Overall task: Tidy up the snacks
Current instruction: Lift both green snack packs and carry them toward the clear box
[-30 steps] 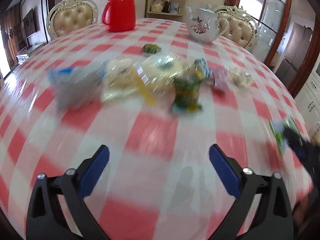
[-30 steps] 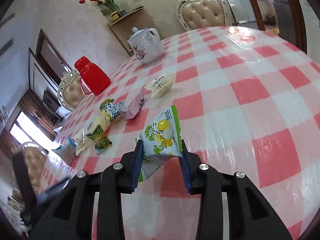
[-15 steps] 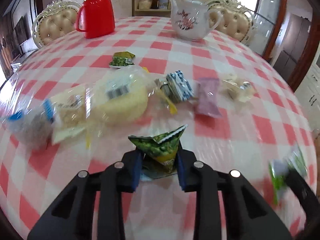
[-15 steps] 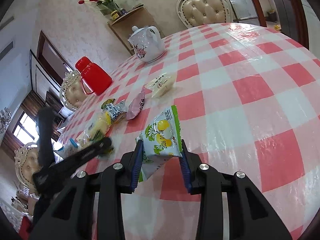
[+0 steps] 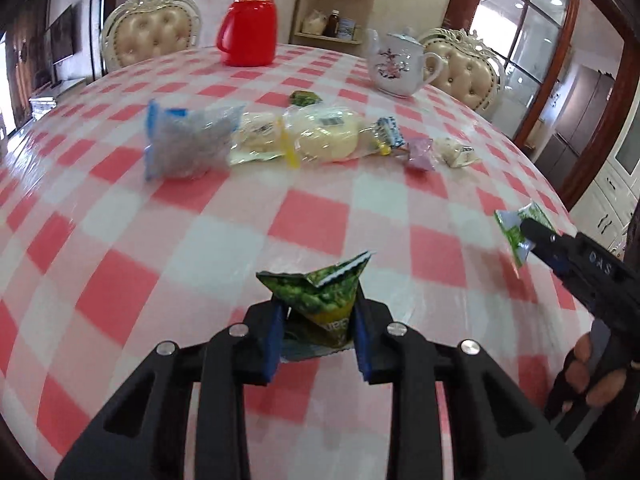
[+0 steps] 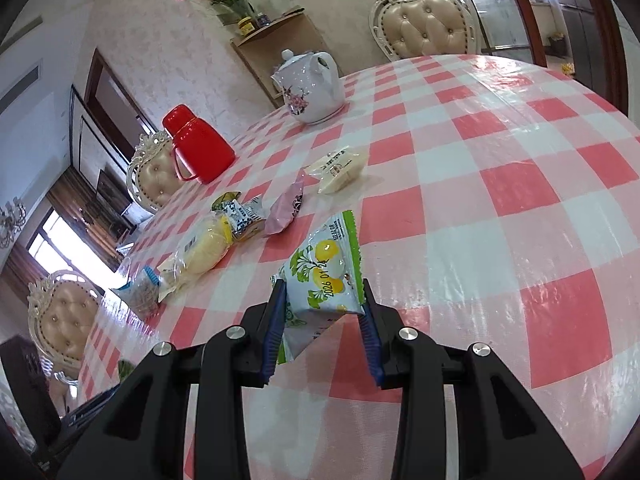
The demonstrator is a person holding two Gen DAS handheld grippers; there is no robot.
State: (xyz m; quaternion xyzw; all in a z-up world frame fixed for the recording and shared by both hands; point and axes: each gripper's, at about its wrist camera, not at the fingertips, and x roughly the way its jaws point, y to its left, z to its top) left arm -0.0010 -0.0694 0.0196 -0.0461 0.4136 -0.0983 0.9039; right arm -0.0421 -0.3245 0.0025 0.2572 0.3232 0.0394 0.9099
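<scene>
The left hand-held gripper (image 5: pixel 318 334) is clenched on a dark green snack packet (image 5: pixel 320 300), held above the checked tabletop (image 5: pixel 200 240). The right hand-held gripper (image 6: pixel 322 330) grasps a white-and-green snack packet (image 6: pixel 324 276) printed with yellow fruit. Other snacks lie in a row near a red flask (image 5: pixel 250 24) and a floral teapot (image 5: pixel 398 66).

You get bright daylight from the windows (image 6: pixel 60 240), with glare streaking the glossy tablecloth (image 6: pixel 520 184). Fisheye bends your table's edge and darkens the corners. The snacks (image 5: pixel 188 144) in your left view are slightly blurred; the right view is sharp.
</scene>
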